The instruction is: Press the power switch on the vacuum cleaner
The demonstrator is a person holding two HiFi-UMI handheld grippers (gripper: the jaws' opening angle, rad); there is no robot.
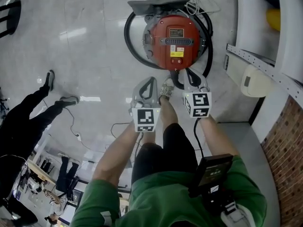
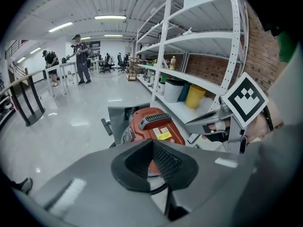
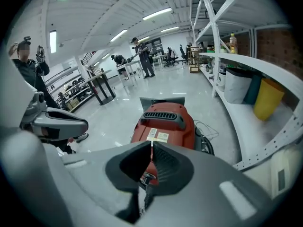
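The floor (image 1: 85, 56) is glossy, pale grey and continuous. The vacuum (image 1: 176, 41) stands on it, near the rack (image 1: 265, 65) along the floor's right edge. A black hose (image 1: 129, 39) lies looped on the floor around the vacuum body. A grey part (image 1: 158, 4) sits at the vacuum's far side, with a white cable (image 1: 199, 1) in loose coils beside it. A shoe (image 1: 166, 90) rests on the floor just short of the vacuum. Toward the floor's left edge, two dark shoes (image 1: 68, 100) of another person stand well apart from the vacuum. The rack's lowest shelf (image 3: 246, 126) carries a white bin (image 3: 235, 85) and a yellow bin (image 3: 267, 98).

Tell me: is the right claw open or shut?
Shut. In the right gripper view, the right claw has its tips touching with nothing between them; the vacuum lies beyond.
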